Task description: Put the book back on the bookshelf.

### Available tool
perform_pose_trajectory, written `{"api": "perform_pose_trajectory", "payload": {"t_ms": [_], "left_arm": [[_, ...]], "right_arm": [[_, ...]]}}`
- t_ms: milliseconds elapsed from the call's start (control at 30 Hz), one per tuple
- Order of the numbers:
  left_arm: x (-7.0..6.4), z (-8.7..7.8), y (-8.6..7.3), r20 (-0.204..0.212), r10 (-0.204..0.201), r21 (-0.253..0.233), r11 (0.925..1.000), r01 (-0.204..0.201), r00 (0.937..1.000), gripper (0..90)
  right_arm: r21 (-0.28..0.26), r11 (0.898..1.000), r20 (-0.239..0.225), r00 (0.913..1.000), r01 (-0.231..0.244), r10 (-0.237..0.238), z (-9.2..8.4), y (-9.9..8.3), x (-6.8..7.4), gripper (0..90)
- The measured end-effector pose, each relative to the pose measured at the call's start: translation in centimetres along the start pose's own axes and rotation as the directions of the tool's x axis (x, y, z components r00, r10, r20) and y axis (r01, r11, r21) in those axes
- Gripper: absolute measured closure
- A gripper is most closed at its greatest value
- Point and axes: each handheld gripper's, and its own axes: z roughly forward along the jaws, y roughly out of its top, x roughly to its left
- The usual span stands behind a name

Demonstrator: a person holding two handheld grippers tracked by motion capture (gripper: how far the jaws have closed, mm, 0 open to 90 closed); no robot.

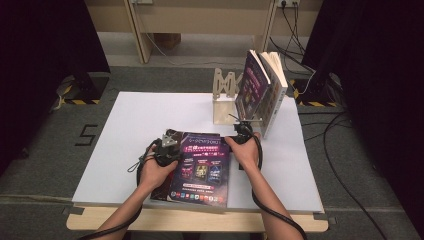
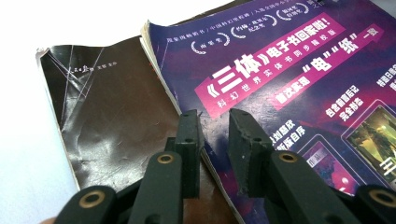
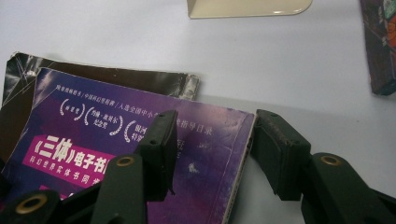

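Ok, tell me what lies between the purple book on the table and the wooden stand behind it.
Nothing: in the high view only bare white tabletop separates the purple book from the wooden stand. The right gripper view shows the same bare stretch.

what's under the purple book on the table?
A dark brown-black book lies under the purple book, sticking out along its left edge and far corner. How far it reaches beneath is covered. Both lie on the white board.
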Motion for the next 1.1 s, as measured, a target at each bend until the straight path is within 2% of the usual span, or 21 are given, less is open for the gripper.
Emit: {"api": "perform_pose_trajectory", "payload": {"t_ms": [67, 100, 300, 500, 533, 700, 833, 900, 967, 1100], "left_arm": [[0.0, 0.0, 0.0, -0.003, 0.004, 0.001, 1.0, -0.004, 1.0, 73.4], [0.0, 0.0, 0.0, -0.003, 0.004, -0.002, 1.0, -0.004, 1.0, 73.5], [0.0, 0.0, 0.0, -0.002, 0.002, 0.001, 1.0, -0.002, 1.0, 73.6], [-0.2, 0.0, 0.0, -0.01, 0.013, 0.006, 0.9999, -0.013, 0.9999, 73.7], [-0.2, 0.0, 0.0, -0.011, 0.014, 0.002, 0.9999, -0.014, 0.9998, 73.7], [-0.2, 0.0, 0.1, -0.017, 0.02, 0.01, 0.9997, -0.02, 0.9996, 73.8], [-0.2, 0.0, 0.1, -0.016, 0.014, 0.005, 0.9999, -0.014, 0.9998, 73.8], [-0.2, 0.0, 0.1, -0.017, 0.017, 0.005, 0.9998, -0.017, 0.9997, 73.8], [-0.2, 0.0, 0.1, -0.016, 0.017, 0.006, 0.9998, -0.017, 0.9997, 73.8], [-0.2, 0.0, 0.0, -0.015, 0.011, 0.003, 0.9999, -0.011, 0.9998, 73.8]], "right_arm": [[0.004, 1.0, -0.007, 1.0, 0.005, -0.005, 0.0, 0.0, -0.2, 51.9], [0.011, 1.0, -0.01, 0.9998, -0.015, 0.015, -0.1, 0.0, -0.1, 52.3], [0.02, 0.999, -0.017, 0.9994, -0.029, 0.03, -0.3, -0.1, -0.4, 53.2], [0.006, 0.999, -0.012, 0.9989, -0.046, 0.046, -0.4, -0.1, -0.3, 55.5], [-0.004, 0.999, -0.017, 0.9991, -0.038, 0.038, -0.4, -0.1, -0.4, 56.8], [-0.018, 0.997, -0.05, 0.996, -0.075, 0.074, -1.1, 0.1, -0.3, 59.1], [-0.017, 0.997, -0.057, 0.9958, -0.072, 0.071, -1.3, 0.2, -0.3, 59.5], [-0.003, 0.997, -0.058, 0.9953, -0.078, 0.078, -1.3, 0.2, -0.4, 60.0], [0.056, 0.995, -0.083, 0.9929, -0.081, 0.086, -1.0, 0.1, -0.5, 58.9], [0.015, 0.995, -0.108, 0.9894, -0.095, 0.096, -1.3, 0.1, -0.5, 62.5]]}}
